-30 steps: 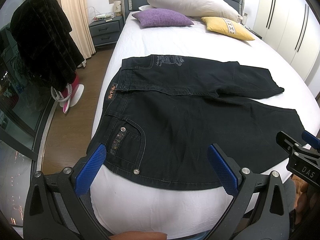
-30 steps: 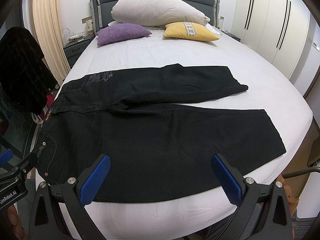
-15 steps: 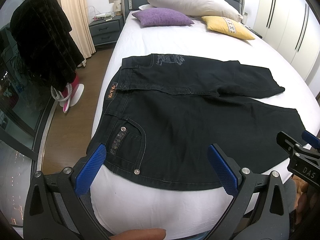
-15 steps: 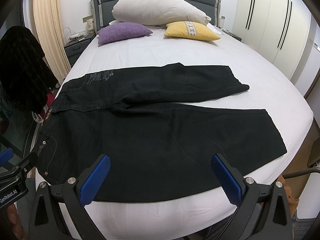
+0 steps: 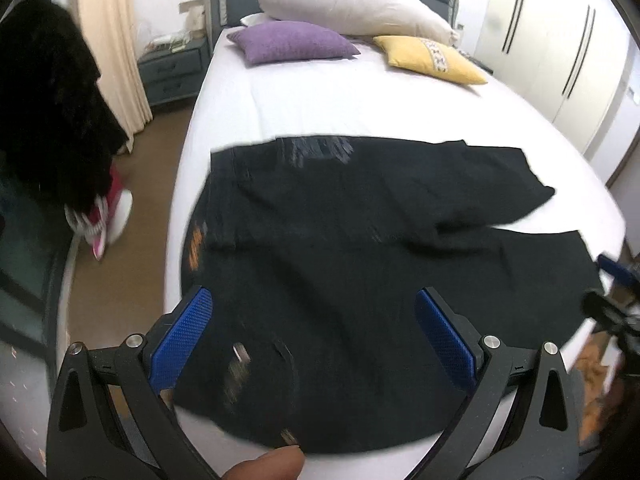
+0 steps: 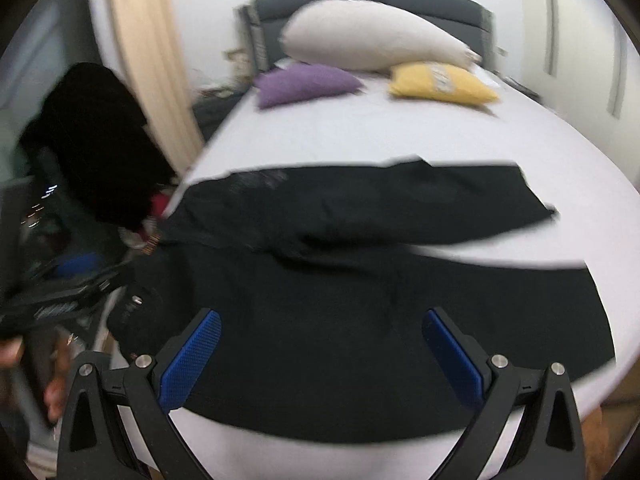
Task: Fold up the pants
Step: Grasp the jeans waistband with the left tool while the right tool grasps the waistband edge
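Observation:
Black pants (image 5: 360, 248) lie flat across the white bed (image 5: 340, 92), waist to the left, both legs running right. My left gripper (image 5: 312, 328) is open above the waist and back pocket, its blue pads (image 5: 180, 336) wide apart, empty. My right gripper (image 6: 320, 344) is also open and empty, over the near leg of the pants (image 6: 360, 280). Each gripper shows at the edge of the other's view, blurred. A fingertip (image 5: 264, 466) shows at the bottom of the left wrist view.
White, purple (image 5: 292, 42) and yellow (image 5: 432, 58) pillows lie at the headboard. A nightstand (image 5: 172, 70) and curtain stand to the left. A dark garment (image 5: 48, 120) hangs left of the bed over brown floor. White wardrobe doors (image 5: 560, 52) line the right wall.
Both grippers have moved forward and lower toward the pants, which now look larger and blurred. The right view has swung left. Both grippers stay open; the pants have not shifted.

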Motion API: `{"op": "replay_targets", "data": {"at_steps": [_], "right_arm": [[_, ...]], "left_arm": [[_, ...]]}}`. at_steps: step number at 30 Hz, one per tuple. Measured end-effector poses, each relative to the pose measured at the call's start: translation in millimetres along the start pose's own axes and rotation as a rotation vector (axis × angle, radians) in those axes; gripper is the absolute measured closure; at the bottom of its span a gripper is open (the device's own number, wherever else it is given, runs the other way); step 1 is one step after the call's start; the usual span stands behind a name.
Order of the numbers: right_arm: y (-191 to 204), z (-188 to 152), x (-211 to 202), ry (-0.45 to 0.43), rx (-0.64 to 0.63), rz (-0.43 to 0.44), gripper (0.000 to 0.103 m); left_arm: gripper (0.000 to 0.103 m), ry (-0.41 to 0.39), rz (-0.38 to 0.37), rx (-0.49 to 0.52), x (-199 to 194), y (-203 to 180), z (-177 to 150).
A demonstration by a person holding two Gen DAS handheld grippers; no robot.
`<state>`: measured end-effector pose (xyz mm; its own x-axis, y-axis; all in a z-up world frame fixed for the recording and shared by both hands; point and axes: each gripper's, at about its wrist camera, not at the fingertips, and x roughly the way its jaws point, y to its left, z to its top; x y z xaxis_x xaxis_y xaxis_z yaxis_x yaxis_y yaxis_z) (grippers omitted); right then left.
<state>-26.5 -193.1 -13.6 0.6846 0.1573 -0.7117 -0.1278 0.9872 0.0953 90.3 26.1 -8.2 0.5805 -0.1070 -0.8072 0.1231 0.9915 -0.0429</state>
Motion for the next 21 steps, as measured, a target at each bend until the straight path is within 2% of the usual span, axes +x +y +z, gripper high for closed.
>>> {"op": "replay_targets", "data": {"at_steps": [3, 6, 9, 12, 16, 17, 18, 21], "right_arm": [[-1, 24, 10, -0.018, -0.119, 0.094, 0.000], [-7, 51, 28, 0.003, -0.217, 0.180, 0.009], [-25, 74, 55, 0.045, -0.264, 0.224, 0.018], [-45, 95, 80, 0.061, -0.274, 0.269, 0.024], [-67, 117, 116, 0.080, -0.291, 0.331, 0.028], [-71, 121, 123, 0.082, -0.293, 0.335, 0.028], [-76, 125, 133, 0.087, -0.294, 0.344, 0.028], [-87, 134, 157, 0.105, -0.291, 0.377, 0.028]], "left_arm": [[0.000, 0.049, -0.019, 0.067, 29, 9, 40], [0.000, 0.062, -0.041, 0.097, 65, 25, 87], [0.000, 0.091, -0.067, 0.182, 113, 32, 133], [0.000, 0.160, -0.089, 0.287, 171, 30, 172], [0.001, 0.232, -0.121, 0.390, 231, 28, 201], [0.007, 0.249, -0.137, 0.413, 243, 27, 206], [0.017, 0.265, -0.158, 0.428, 252, 26, 208], [0.026, 0.357, -0.214, 0.472, 283, 30, 217]]}}
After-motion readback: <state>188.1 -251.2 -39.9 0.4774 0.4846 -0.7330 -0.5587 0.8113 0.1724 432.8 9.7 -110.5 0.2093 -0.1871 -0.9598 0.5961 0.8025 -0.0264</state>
